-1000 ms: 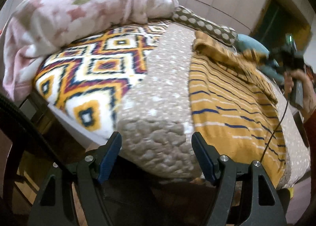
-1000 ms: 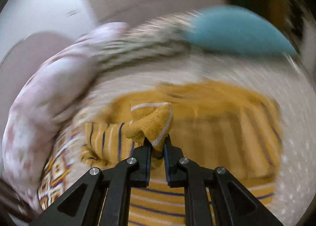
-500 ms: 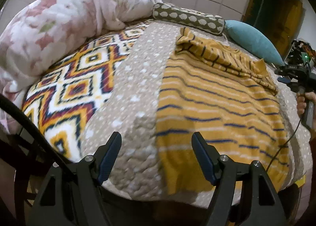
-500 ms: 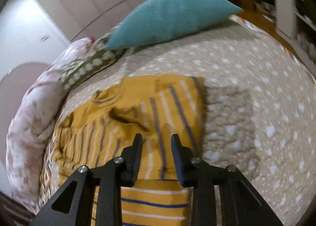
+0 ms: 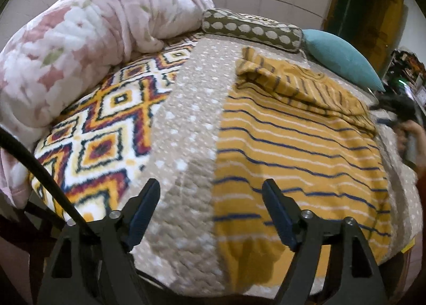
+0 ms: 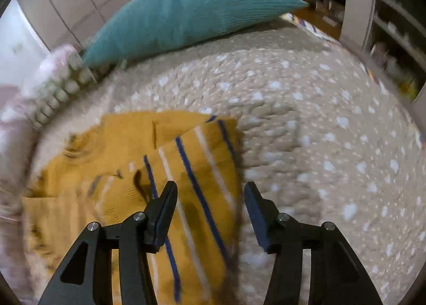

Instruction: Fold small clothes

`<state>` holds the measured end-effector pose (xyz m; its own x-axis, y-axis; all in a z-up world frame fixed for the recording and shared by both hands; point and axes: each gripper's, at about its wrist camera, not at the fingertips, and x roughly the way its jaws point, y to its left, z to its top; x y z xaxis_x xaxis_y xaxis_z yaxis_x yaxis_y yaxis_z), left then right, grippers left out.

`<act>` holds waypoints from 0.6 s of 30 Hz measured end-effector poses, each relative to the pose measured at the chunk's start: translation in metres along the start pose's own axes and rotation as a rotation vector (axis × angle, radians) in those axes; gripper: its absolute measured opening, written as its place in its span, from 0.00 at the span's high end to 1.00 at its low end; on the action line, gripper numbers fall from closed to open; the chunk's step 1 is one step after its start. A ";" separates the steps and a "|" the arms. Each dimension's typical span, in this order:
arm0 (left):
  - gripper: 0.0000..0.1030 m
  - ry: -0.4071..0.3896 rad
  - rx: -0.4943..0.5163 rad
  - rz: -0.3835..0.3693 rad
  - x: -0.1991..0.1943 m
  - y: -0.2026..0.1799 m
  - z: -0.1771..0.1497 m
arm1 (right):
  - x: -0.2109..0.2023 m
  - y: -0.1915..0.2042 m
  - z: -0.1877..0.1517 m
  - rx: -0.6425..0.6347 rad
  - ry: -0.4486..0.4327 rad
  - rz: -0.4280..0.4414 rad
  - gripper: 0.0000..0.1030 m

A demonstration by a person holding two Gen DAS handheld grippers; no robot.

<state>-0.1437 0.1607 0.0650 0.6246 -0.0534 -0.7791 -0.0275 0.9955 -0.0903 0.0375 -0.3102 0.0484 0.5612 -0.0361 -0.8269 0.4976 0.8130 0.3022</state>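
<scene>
A mustard-yellow top with blue and white stripes (image 5: 293, 145) lies flat on the beige dotted bedspread (image 5: 186, 124), its sleeves folded across the upper part. My left gripper (image 5: 211, 198) is open and empty above the garment's near left hem. My right gripper (image 6: 210, 203) is open and empty, just above the garment's right edge (image 6: 202, 161). It also shows blurred in the left wrist view (image 5: 399, 113), held by a hand at the garment's far right side.
A pink floral blanket (image 5: 87, 49) is heaped at the back left beside a diamond-patterned cover (image 5: 106, 124). A dotted bolster (image 5: 253, 29) and a teal pillow (image 5: 340, 57), also seen in the right wrist view (image 6: 191, 9), lie at the head. Shelves (image 6: 394, 28) stand at right.
My right gripper let go of the yellow sleeve, opened wide and drew back to the garment's right edge. My left gripper rose and moved back over the near hem, staying open.
</scene>
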 end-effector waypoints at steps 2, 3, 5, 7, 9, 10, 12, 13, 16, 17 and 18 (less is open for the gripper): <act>0.24 0.016 -0.010 -0.033 0.014 0.013 0.006 | -0.017 -0.018 -0.006 0.014 0.042 0.117 0.45; 0.24 0.031 -0.012 -0.055 0.022 0.016 0.008 | -0.027 -0.029 -0.014 0.014 0.080 0.190 0.45; 0.24 0.064 -0.015 -0.107 0.037 0.021 0.010 | -0.043 -0.046 -0.038 -0.009 0.154 0.292 0.45; 0.24 0.109 -0.020 -0.174 0.055 0.022 0.010 | -0.052 -0.058 -0.069 -0.030 0.201 0.366 0.45; 0.24 0.149 -0.037 -0.242 0.069 0.021 0.009 | -0.055 -0.069 -0.110 -0.040 0.261 0.432 0.45; 0.24 0.157 -0.045 -0.271 0.075 0.019 0.009 | -0.054 -0.074 -0.125 -0.041 0.279 0.448 0.45; 0.27 0.158 -0.052 -0.304 0.079 0.015 0.008 | -0.052 -0.077 -0.161 -0.053 0.292 0.488 0.45; 0.36 0.160 -0.057 -0.335 0.080 0.011 0.008 | -0.056 -0.077 -0.171 -0.061 0.257 0.499 0.45; 0.62 0.210 -0.089 -0.483 0.084 -0.002 0.002 | -0.062 -0.076 -0.196 -0.029 0.223 0.628 0.45; 0.63 0.225 -0.096 -0.509 0.086 -0.007 -0.001 | -0.059 -0.075 -0.203 -0.002 0.232 0.681 0.45; 0.63 0.229 -0.098 -0.512 0.088 -0.012 -0.005 | -0.055 -0.070 -0.213 0.010 0.243 0.727 0.45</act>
<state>-0.0928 0.1435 -0.0057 0.3927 -0.5539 -0.7341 0.1556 0.8268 -0.5406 -0.1690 -0.2414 -0.0288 0.5893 0.6356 -0.4987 0.0652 0.5779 0.8135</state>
